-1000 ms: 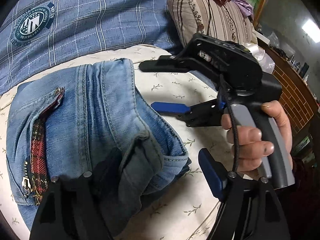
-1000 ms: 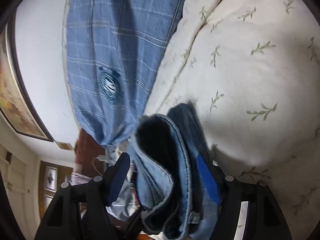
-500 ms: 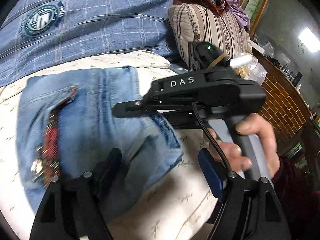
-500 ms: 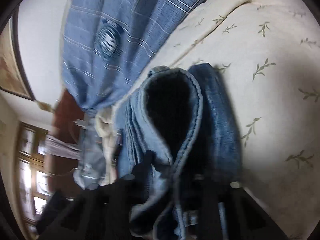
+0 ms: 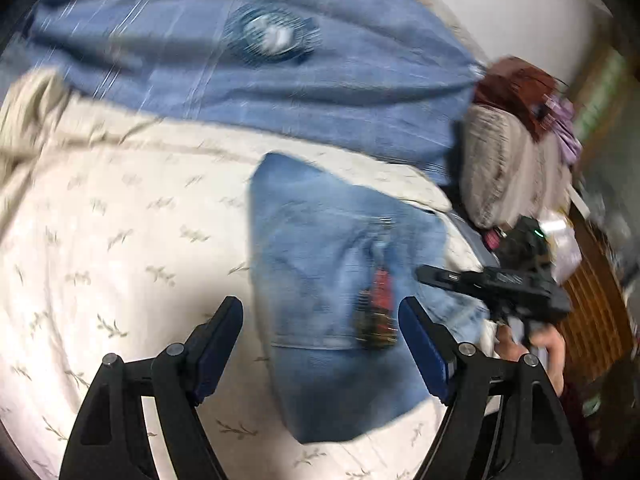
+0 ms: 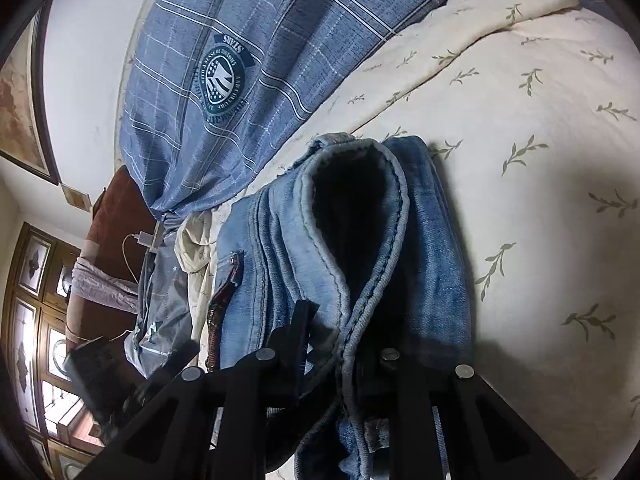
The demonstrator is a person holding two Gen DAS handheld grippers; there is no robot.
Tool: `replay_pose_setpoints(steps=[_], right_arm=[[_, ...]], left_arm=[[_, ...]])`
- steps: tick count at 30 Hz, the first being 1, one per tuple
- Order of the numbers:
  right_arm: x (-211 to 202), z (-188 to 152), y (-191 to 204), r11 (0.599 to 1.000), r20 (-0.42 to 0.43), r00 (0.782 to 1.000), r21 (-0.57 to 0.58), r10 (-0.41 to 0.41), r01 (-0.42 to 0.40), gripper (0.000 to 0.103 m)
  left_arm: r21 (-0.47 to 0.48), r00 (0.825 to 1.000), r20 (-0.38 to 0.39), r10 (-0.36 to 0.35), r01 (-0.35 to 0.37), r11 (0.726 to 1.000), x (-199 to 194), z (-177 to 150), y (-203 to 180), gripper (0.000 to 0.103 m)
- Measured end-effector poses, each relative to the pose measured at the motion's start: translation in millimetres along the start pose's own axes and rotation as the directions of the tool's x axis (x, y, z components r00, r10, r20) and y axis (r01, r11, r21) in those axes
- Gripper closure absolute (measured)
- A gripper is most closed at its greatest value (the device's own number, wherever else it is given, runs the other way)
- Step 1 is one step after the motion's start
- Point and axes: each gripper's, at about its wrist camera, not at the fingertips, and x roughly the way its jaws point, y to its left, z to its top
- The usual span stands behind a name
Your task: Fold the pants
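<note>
Since a second ago the right gripper (image 6: 336,364) has clamped the jeans (image 5: 332,280) hem at lower centre; left gripper (image 5: 320,344) swung back, wide, empty, jeans lying lengthwise straight ahead.

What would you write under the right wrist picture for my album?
Right gripper clamped on the hem of folded blue jeans lying on a leaf-print cream quilt, beside a blue plaid pillow.

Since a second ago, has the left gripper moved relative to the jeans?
Yes. The left gripper has pulled back from the jeans, off their thick fold; more of the cream bedspread now shows left of the jeans.
</note>
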Motion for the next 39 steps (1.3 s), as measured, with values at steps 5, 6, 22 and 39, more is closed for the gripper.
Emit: replay_pose_setpoints(steps=[5,6,22,39], right_arm=[[-3,-1,11,0.998,0.048,0.998,-0.047,-0.034,0.036,0.085],[-6,-1,14,0.997,0.065,0.997,-0.057,-0.043,0.046,0.086],[-27,17,-15,0.986,0.142,0.976,0.058,-0.165,0.158,0.082],[-81,-18,60,0.970,0.111,0.987,-0.228,0.117,-0.090,0.070]], left_arm=[[0.031,0.997,-0.074,-0.034,0.036,0.999,26,-5,-8,0.027],[0.053,0.997,-0.077,-0.028,0.032,0.998,28,-7,-12,0.028],[0.282,0.994,-0.050,0.102,-0.084,0.956,52,-10,-56,0.024],[0.236,0.970,0.112,0.216,-0.237,0.942,25,12,-64,0.024]])
